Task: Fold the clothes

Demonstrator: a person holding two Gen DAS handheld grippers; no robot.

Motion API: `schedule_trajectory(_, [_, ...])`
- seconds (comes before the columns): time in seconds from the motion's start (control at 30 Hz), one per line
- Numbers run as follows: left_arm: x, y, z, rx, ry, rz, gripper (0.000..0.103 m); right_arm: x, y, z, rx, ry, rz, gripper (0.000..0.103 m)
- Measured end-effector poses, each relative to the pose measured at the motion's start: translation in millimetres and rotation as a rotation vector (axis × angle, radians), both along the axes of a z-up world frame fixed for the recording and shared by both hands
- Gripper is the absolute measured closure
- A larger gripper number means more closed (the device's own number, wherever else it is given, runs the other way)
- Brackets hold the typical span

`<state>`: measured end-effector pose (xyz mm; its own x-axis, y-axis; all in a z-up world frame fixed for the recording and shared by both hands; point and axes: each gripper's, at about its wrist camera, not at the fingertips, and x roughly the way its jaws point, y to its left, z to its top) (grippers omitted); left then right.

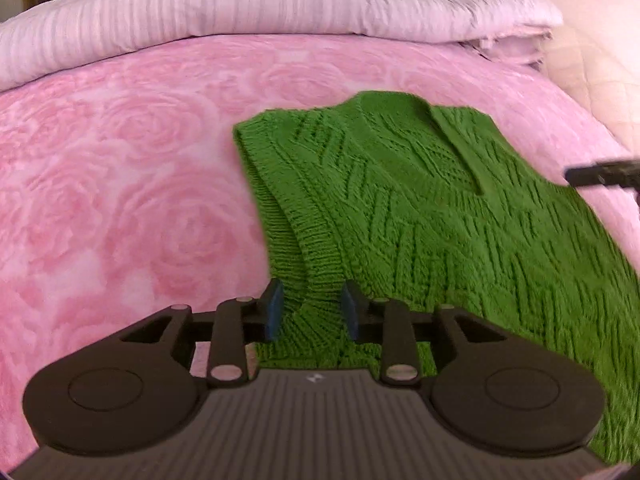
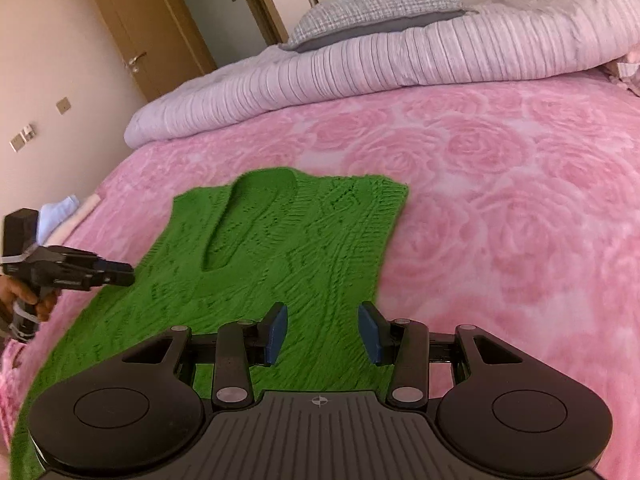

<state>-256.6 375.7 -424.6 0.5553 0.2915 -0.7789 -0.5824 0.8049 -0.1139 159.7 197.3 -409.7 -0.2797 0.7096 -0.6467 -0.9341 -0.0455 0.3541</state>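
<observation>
**Green vest between two claws**

Green knit vest (image 1: 420, 208) lies flat on bed (image 1: 120, 184), neck twd pillow end. Left claw (image 1: 312, 310) spread astride its armhole edge; right claw (image 2: 323, 334) spread over opposite side edge, w/ neither pinching.

Both wrist views look low and close across the green vest (image 1: 420, 220) from opposite sides.

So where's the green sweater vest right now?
The green sweater vest lies flat on the pink rose blanket, below the folded striped quilt. The left claw straddles its armhole edge, and the right claw hovers over its other side.
</observation>
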Motion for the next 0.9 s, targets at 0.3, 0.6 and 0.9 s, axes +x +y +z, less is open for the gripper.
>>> schedule_trajectory(0.3, [-3.0,-5.9,12.9,0.093,0.047,-0.056,0.1,-2.9,10.6,-14.6,-0.016,-0.023,-0.006,0.06])
schedule_trajectory(0.6, [-14.4,5.9,1.2,0.076,0.033,0.022,0.098,-5.4,3.5,-13.0,-0.001,-0.048,-0.017,0.06])
schedule_trajectory(0.9, [-15.0,-33.7,32.6,0.064,-0.102,-0.03,0.097,-12.7,-12.1,-10.5,0.004,-0.069,0.073,0.06])
